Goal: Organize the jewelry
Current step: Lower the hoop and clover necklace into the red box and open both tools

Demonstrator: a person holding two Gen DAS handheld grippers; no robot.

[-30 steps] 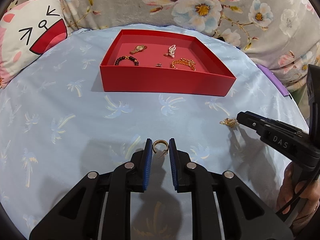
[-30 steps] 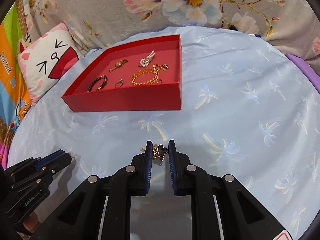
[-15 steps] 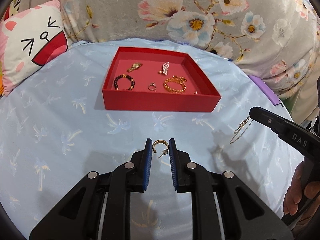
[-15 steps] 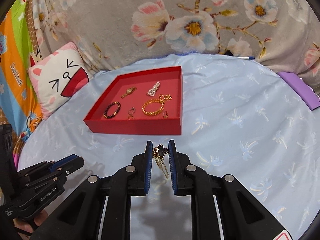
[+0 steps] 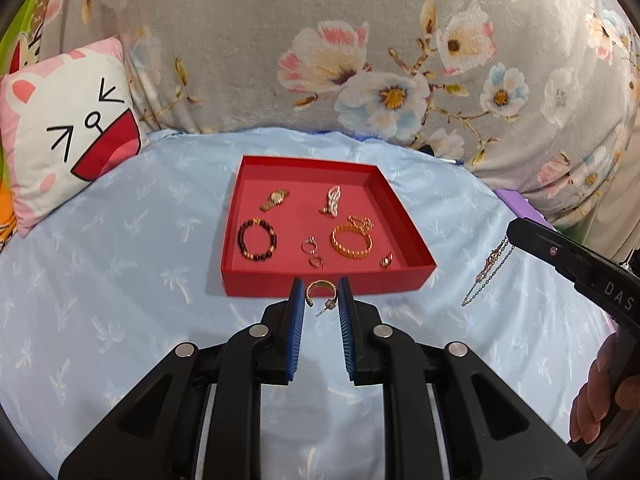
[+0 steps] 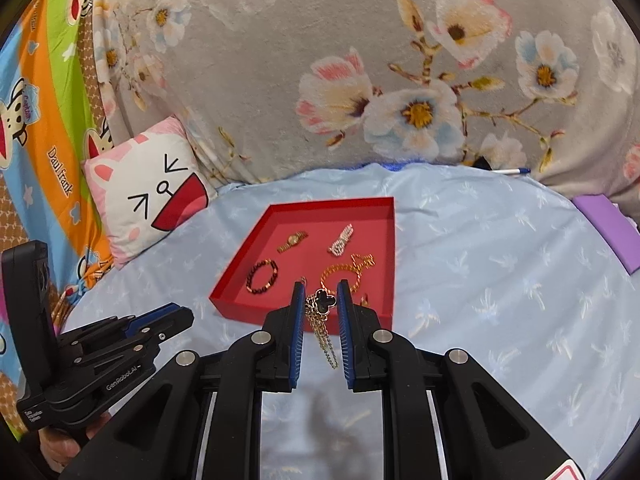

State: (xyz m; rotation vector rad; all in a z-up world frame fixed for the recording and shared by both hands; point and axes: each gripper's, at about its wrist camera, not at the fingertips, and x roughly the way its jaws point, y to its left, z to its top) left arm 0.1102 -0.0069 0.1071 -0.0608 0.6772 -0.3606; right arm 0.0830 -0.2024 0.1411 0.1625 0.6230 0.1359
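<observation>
A red tray [image 5: 320,280] on the blue bedsheet holds a gold watch [image 5: 275,199], a beaded bracelet [image 5: 257,239], a gold chain bracelet [image 5: 352,238], a crystal piece [image 5: 333,199] and small rings. My left gripper [image 5: 320,294] is shut on a gold hoop earring [image 5: 320,289], held in the air before the tray's front wall. My right gripper [image 6: 320,300] is shut on a gold chain necklace with a black clover pendant [image 6: 323,300]; the chain dangles above the tray's near corner [image 6: 376,312]. The right gripper also shows in the left wrist view [image 5: 516,236], with the chain [image 5: 486,274] hanging.
A cat-face pillow [image 5: 68,132] lies at the back left. A grey floral blanket [image 5: 360,60] rises behind the bed. A purple object [image 6: 608,228] sits at the right edge. A striped cartoon cloth [image 6: 40,120] hangs at the far left.
Both grippers have lifted off the sheet with their jewelry and risen higher. The necklace chain has come off the sheet and now hangs free.
</observation>
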